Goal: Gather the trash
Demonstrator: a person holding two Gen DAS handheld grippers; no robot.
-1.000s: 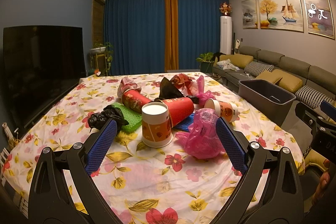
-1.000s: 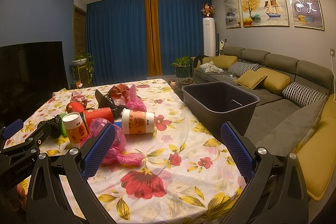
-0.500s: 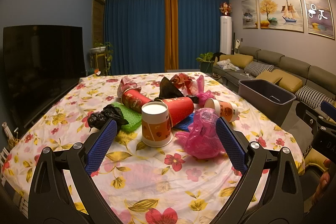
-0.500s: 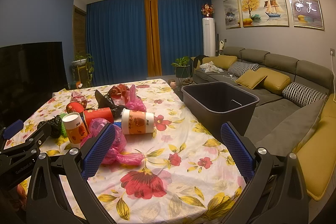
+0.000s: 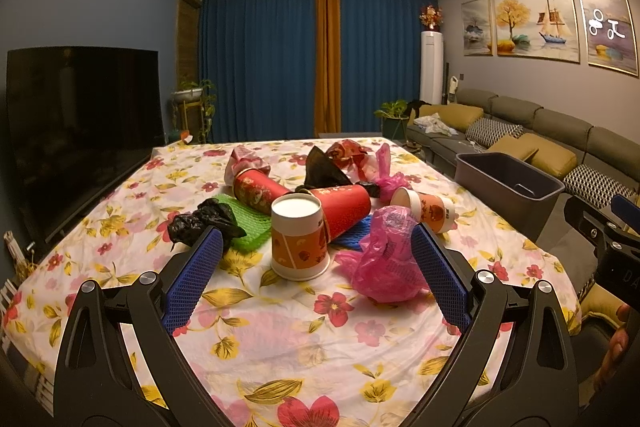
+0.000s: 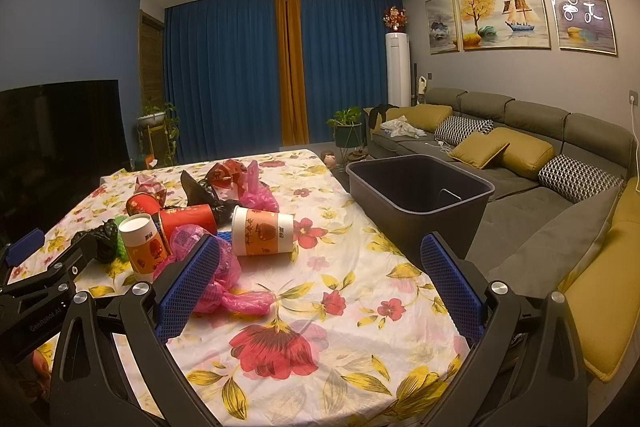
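Observation:
Trash is heaped mid-table on a floral cloth (image 5: 280, 339): an upside-down white and orange paper cup (image 5: 298, 237), a crumpled pink plastic bag (image 5: 390, 255), red cups on their sides (image 5: 340, 207), a black bag (image 5: 204, 221), green mesh (image 5: 248, 223) and a fallen cup (image 6: 262, 231). My left gripper (image 5: 316, 275) is open, hovering short of the upright cup and pink bag with nothing between its fingers. My right gripper (image 6: 318, 281) is open over bare cloth, the pink bag (image 6: 216, 267) by its left finger. A dark grey bin (image 6: 420, 195) stands off the table's right edge.
A grey sofa (image 6: 540, 163) with yellow and patterned cushions runs along the right wall behind the bin. A dark television (image 5: 80, 111) stands left of the table. Blue curtains (image 5: 272, 63) and potted plants fill the far end. More wrappers (image 5: 344, 153) lie behind the cups.

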